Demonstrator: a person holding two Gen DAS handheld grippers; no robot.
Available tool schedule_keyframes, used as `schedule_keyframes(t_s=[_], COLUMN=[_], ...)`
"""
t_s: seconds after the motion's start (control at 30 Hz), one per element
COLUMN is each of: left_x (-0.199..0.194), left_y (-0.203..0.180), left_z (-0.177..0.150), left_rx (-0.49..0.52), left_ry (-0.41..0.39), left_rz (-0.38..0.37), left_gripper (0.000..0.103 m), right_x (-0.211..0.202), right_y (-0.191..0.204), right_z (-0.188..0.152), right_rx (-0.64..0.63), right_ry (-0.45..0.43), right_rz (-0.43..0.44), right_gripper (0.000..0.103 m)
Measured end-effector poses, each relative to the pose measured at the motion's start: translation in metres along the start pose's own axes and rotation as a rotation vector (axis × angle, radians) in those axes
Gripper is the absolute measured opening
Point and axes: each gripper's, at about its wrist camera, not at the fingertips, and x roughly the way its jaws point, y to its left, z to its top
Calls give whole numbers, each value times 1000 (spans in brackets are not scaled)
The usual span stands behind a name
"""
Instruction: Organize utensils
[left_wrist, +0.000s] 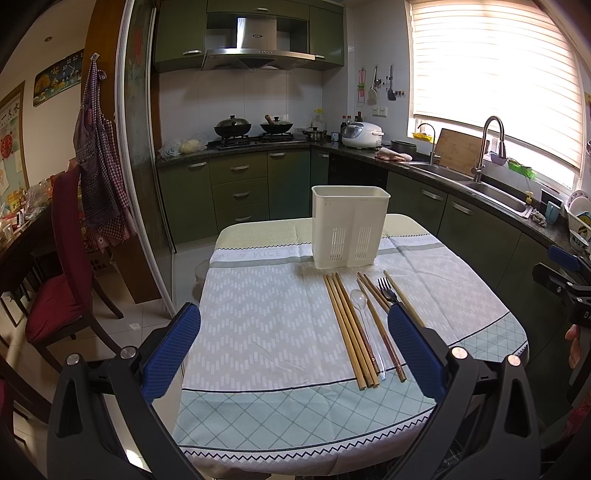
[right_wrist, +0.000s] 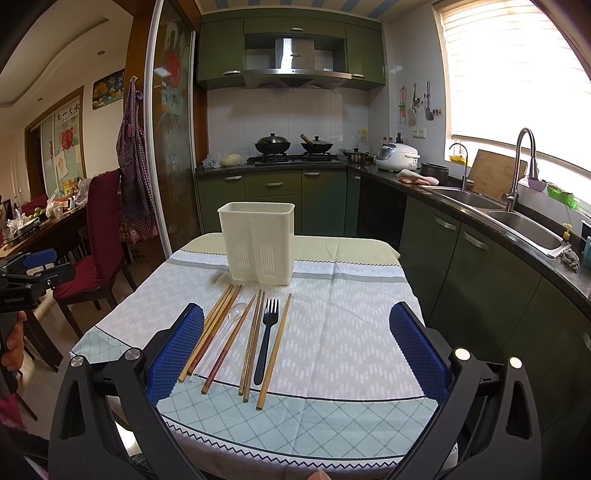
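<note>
- Left wrist view: your left tongs (left_wrist: 293, 341) hang spread wide and empty over the table (left_wrist: 258, 332); the chopsticks (left_wrist: 349, 328), clear spoon (left_wrist: 364, 317) and black fork (left_wrist: 386, 290) lie at 1 o'clock.
- Right tongs (right_wrist: 297, 341) gape wide too, empty; the white holder (right_wrist: 256, 242) stands upright at 12 o'clock, just beyond the utensils.

Each handheld tool, the left gripper (left_wrist: 293, 354) and the right gripper (right_wrist: 295, 354), has matte black angular plastic arms with triangular cut-outs, round silver screw heads at the joints, and two fingers faced with blue dimpled pads (right_wrist: 176, 350), with small white lettering on the body.
</note>
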Motion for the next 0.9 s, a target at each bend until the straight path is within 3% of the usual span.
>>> schedule_keyframes(t_s=[0.33,0.47,0.6,0.73,0.9], left_x=[6,19,49,91,155], left_y=[-1,-3,-5,-11,-33], left_z=[-8,-9,-2,12,19], left_rx=[0,3,-12,-40,-39], left_ry=[10,42,121,223,393], left_rz=[-6,-20,-47,-80,-146], left_gripper=[97,97,97,97,97], right_x=[8,19,50,81,117], right_y=[-1,-4,-18,-40,-44], right_z=[-8,-10,-8,-7,1], right_rx=[3,9,59,117,59], right_ry=[17,62,157,214,290], right_rz=[0,11,61,38,28], right_gripper=[99,99,99,99,99])
